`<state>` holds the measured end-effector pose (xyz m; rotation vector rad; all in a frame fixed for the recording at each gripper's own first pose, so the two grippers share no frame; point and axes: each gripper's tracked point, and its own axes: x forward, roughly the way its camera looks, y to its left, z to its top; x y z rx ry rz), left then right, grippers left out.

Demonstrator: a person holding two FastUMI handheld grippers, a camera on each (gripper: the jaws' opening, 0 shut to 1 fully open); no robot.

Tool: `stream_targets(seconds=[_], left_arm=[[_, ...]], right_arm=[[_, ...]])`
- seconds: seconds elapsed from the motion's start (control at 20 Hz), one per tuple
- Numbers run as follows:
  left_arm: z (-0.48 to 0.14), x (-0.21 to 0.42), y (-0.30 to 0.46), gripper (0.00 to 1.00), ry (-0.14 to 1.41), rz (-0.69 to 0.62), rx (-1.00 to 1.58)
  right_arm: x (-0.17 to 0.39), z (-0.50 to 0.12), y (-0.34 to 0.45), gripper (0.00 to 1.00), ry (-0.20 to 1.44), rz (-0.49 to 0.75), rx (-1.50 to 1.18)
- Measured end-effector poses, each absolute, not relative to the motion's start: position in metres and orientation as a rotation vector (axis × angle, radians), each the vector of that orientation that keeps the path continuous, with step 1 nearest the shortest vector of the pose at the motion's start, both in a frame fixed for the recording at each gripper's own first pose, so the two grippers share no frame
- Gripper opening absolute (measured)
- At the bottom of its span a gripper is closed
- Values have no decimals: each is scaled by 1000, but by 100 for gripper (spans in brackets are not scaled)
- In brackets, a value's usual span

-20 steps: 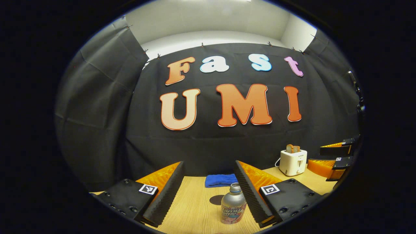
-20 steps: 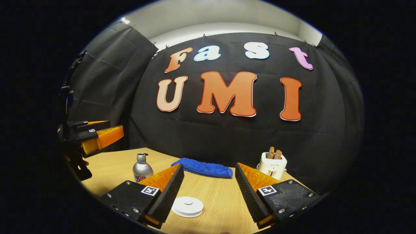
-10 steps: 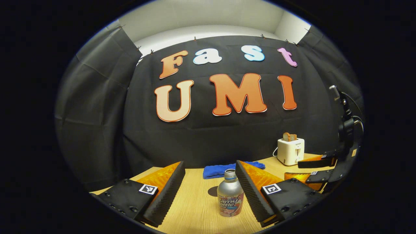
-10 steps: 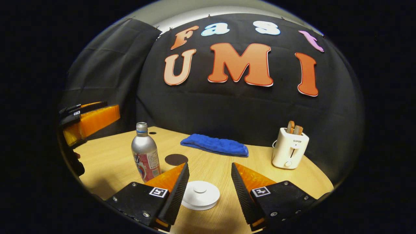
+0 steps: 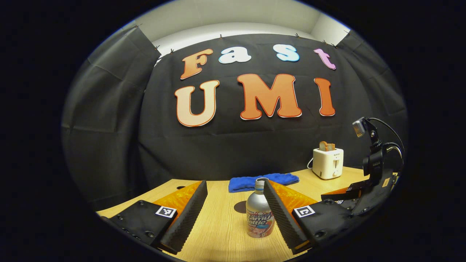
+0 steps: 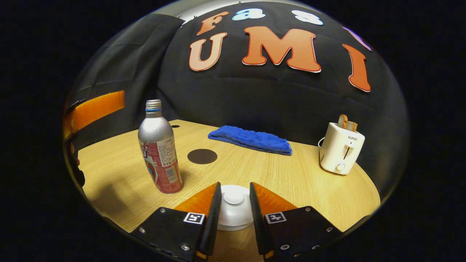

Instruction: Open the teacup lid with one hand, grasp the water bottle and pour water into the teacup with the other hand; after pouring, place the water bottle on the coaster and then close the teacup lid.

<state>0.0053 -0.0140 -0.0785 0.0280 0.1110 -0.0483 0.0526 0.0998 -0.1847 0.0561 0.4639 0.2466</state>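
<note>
In the right gripper view, the right tool [image 6: 235, 203] sits low over the counter [image 6: 291, 178], its fingers narrowed around the white teacup lid [image 6: 234, 208]. The lid is round and domed, with a small central knob lying between the fingers; whether both fingers press it cannot be told. Beyond the lid, a dark round coaster [image 6: 202, 156] lies flat on the wood. Left of it the water bottle [image 6: 158, 149] stands upright: silver shoulders, threaded uncapped neck with a blue ring, red printed label. A blue cloth [image 6: 251, 139] and a white toaster [image 6: 340, 148] holding bread stand farther back.

In the left gripper view, the left tool [image 5: 235, 214] is spread wide. The water bottle [image 5: 259, 215] stands between its fingers, close beside the right-hand one, touching neither that can be seen. The right tool [image 5: 346, 194] shows at the far right.
</note>
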Motion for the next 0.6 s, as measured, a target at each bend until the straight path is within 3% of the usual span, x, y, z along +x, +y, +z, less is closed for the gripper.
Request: stream_targets(seconds=[0.15,0.6], left_arm=[[-87,7,-17,100,133,-58,21],[-114,13,-34,100,202,-125,-32]], right_arm=[[54,-183,101,27,443,258,26],[56,-156,90,22,392,256,148]])
